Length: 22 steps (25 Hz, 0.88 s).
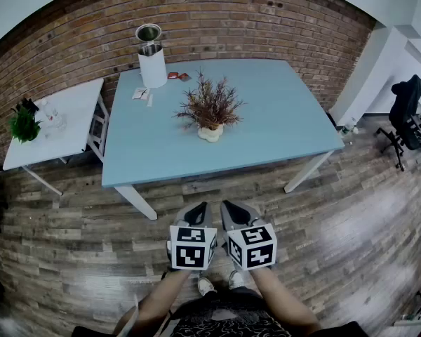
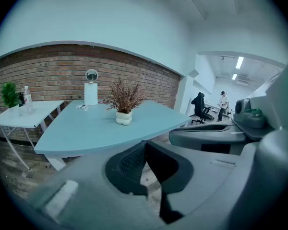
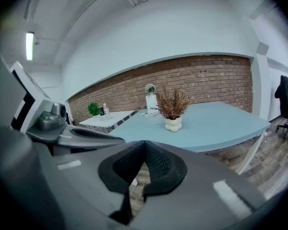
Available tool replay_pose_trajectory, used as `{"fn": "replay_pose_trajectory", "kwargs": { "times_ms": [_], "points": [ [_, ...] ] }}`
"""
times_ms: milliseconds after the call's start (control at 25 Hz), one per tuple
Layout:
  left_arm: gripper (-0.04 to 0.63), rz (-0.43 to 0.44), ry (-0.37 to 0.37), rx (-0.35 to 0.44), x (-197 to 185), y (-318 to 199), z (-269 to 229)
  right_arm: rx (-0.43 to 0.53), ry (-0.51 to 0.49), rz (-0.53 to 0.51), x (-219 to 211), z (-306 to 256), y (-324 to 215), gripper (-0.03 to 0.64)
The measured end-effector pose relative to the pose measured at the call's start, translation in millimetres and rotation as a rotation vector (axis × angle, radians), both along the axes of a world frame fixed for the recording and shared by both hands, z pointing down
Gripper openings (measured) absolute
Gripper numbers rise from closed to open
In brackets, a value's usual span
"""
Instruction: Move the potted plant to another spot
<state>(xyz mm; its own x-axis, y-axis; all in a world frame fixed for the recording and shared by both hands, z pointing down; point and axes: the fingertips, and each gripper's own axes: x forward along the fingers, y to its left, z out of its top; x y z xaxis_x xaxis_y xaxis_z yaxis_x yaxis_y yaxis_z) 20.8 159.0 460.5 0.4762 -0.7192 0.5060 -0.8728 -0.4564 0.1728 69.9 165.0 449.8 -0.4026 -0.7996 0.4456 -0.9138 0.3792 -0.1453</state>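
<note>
plant (image 1: 210, 102) in lumpy white pot (image 1: 210, 133)

No words, brands or numbers can be read. The cubes (image 1: 192, 246) on the left tongs (image 1: 201, 206) and right tongs (image 1: 226, 205) bear only square patterns.

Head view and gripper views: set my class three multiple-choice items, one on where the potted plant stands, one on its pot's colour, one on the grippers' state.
1. The potted plant stands on:
A the blue table
B the white side table
C the floor

2. Its pot is:
A red
B white
C black

3. The left gripper and right gripper are:
A both wide open
B holding the pot
C both shut and empty

Answers:
1 A, it sits mid-table.
2 B, white shows below the brown twigs.
3 C, each gripper's jaws meet with nothing between, well short of the table.
</note>
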Motion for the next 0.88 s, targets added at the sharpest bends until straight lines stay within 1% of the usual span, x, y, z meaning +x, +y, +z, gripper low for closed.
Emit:
{"fn": "replay_pose_trajectory", "kwargs": {
  "times_ms": [240,480,600,880],
  "points": [
    [0.0,0.006,0.002,-0.007,-8,1,2,0.015,0.014,0.003,-9,0,-1,0.006],
    [-0.003,-0.017,0.001,-0.01,-17,-7,1,0.015,0.024,0.0,-14,2,-9,0.006],
    [-0.003,-0.015,0.0,-0.015,-15,-11,3,0.009,0.044,0.001,-11,7,-12,0.006],
    [-0.005,-0.008,-0.016,-0.021,-7,-27,10,0.01,0.038,0.009,-5,13,-32,0.006]
  ]
}}
